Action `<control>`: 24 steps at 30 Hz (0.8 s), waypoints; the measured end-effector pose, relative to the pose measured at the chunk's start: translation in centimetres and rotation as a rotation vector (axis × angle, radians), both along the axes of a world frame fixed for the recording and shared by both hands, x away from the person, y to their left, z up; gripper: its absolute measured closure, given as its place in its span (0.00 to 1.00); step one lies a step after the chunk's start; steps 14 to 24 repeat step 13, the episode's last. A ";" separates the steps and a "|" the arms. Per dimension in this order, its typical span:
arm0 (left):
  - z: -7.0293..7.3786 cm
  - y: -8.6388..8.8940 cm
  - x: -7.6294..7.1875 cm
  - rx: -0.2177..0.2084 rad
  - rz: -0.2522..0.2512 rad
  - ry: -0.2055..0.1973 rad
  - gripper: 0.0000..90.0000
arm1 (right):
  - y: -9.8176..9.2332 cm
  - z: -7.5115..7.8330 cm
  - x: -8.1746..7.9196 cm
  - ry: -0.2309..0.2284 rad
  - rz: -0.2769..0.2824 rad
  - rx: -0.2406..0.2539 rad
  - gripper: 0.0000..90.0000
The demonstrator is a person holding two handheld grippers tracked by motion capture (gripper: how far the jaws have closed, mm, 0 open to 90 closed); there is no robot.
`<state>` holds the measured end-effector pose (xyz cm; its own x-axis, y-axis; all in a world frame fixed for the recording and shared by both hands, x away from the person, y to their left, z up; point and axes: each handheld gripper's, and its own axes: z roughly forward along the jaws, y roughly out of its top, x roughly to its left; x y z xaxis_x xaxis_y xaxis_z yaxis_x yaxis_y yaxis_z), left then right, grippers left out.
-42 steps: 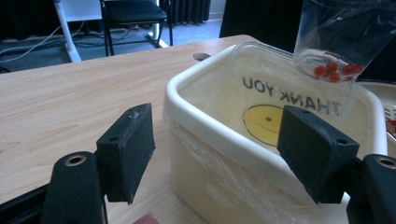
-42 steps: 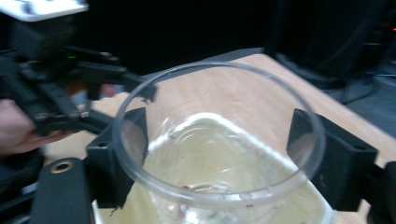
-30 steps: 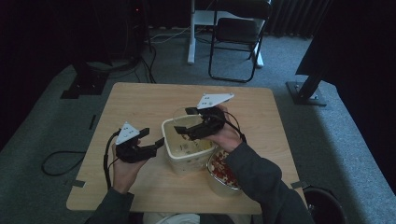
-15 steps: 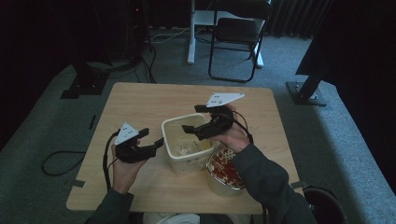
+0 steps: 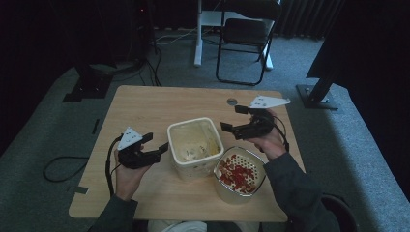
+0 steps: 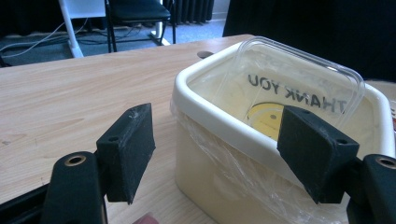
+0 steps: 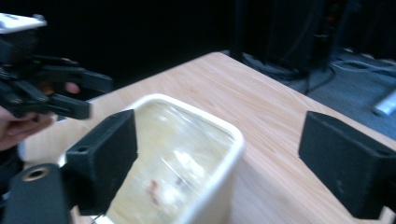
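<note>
Showing: a person seated at a wooden table (image 5: 145, 111), one two-jaw gripper in each hand.
Cream bin: square cream bin (image 5: 195, 147) lined with clear plastic film, mid-table, a clear lid (image 6: 299, 79) leaning inside it.
Red container: clear tub of red pieces (image 5: 238, 173), touching the bin's right side.
Left gripper: left gripper (image 5: 159, 149) just beside the bin's left wall, jaws spread, nothing between them.
Right gripper: right gripper (image 5: 227, 128) near the bin's right rim, jaws wide apart, just opened further, holding nothing.

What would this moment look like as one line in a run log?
left gripper: open beside cream bin | right gripper: open, empty, jaws just opening, past bin's far side | clear container: inside bin | red-dotted tub: on table
</note>
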<state>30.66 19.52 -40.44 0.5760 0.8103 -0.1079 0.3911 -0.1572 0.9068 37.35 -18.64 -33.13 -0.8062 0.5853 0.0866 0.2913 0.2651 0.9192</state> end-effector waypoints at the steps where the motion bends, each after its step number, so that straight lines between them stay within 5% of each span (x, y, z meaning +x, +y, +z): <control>1: 0.0 0.0 0.0 0.002 0.000 0.000 0.31 | -0.7 -0.3 0.1 0.002 -0.026 -0.002 0.14; 13: -0.1 -0.1 0.2 0.008 0.000 0.003 0.31 | -7.7 -4.2 1.5 0.064 -0.249 0.031 0.15; 24: -0.1 -0.1 0.2 0.008 0.000 0.003 0.31 | -7.7 -4.2 1.5 0.064 -0.249 0.031 0.15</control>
